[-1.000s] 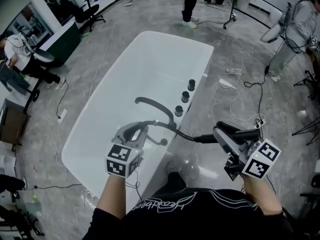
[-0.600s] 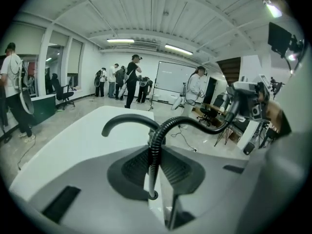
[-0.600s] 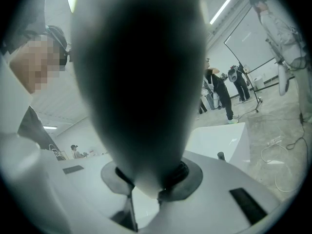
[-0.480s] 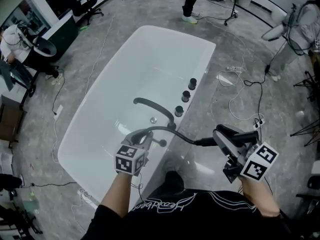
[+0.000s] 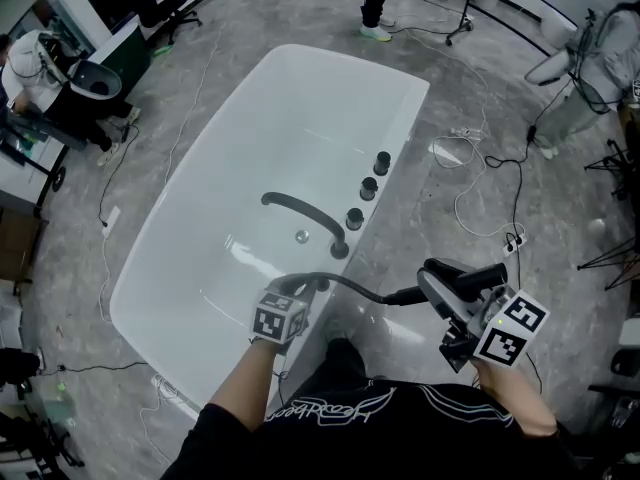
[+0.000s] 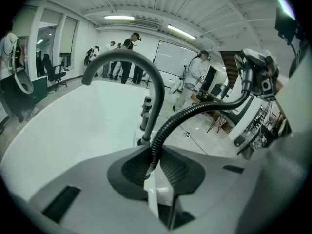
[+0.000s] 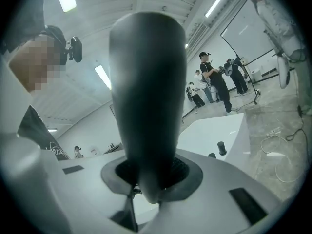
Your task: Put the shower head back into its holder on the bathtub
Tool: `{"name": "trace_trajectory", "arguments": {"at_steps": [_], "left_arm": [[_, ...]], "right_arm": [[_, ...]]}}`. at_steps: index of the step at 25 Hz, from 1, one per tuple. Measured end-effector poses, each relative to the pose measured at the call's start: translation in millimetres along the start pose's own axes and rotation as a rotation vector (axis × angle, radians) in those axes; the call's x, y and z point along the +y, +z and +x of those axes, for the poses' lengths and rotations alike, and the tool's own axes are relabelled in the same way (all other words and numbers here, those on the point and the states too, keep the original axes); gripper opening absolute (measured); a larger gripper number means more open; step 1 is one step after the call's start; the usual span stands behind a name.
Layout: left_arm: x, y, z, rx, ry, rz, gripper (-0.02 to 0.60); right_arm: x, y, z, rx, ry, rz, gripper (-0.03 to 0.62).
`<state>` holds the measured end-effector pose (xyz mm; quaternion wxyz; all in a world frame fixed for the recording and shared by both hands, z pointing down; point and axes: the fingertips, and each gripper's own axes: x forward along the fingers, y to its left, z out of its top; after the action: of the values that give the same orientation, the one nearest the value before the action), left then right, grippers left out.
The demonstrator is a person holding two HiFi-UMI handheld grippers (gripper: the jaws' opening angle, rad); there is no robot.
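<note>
1. Head view, lower right: shower head [image 5: 478, 274] clamped in right gripper [image 5: 447, 306], off the bathtub [image 5: 230, 168] rim.
2. Left gripper [image 5: 300, 290] closed on hose [image 5: 352, 286], lower centre.
3. Probably rigid, smooth and light, with a springy hose tugging back; best held by the handle.
4. Spout [image 5: 300, 211] and knobs [image 5: 368, 189] crowd the rim; holder not made out.

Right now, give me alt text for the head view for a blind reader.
From above, a person at a white bathtub holds a black shower head in the right gripper and its hose in the left gripper. A curved spout and three knobs sit on the tub's rim.
</note>
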<state>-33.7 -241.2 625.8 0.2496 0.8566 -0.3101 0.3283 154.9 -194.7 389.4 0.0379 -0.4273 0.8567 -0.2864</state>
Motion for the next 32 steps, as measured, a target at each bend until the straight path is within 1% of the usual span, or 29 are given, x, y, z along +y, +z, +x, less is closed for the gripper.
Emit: {"name": "trace_trajectory", "arguments": {"at_steps": [5,10,12,17,20,24,26,28,30,32], "left_arm": [[-2,-30,22,0.065,-0.032,-0.006,0.063],[-4,-44,34,0.118,-0.041,-0.013,0.063],[-6,-44,39,0.120,-0.050,-0.010,0.063],[-21,-46,48,0.110,-0.112,0.027,0.065],[-25,-51,51,0.115,-0.129,0.019,0.089],[-17,-63,44,0.138,-0.149,-0.013,0.153],[-16,-60,36,0.130,-0.160,-0.016,0.155],[-11,-61,30,0.116,-0.150,-0.038,0.155],[-6,-56,24,0.077,-0.143,-0.072,0.153],[-6,-47,12,0.028,-0.151,-0.106,0.152]], "right_arm": [[7,-8,6,0.020,0.018,-0.006,0.092],[14,-9,10,0.036,0.060,-0.006,0.092],[16,-7,12,0.039,0.078,-0.007,0.092],[19,-4,14,0.035,0.099,-0.007,0.092],[19,-6,18,0.046,0.110,0.006,0.092],[25,-10,32,0.069,0.107,0.007,0.092],[26,-16,40,0.091,0.105,-0.001,0.092],[25,-22,48,0.113,0.108,-0.002,0.092],[24,-29,58,0.134,0.110,-0.023,0.092],[25,-35,68,0.152,0.112,-0.056,0.092]]}}
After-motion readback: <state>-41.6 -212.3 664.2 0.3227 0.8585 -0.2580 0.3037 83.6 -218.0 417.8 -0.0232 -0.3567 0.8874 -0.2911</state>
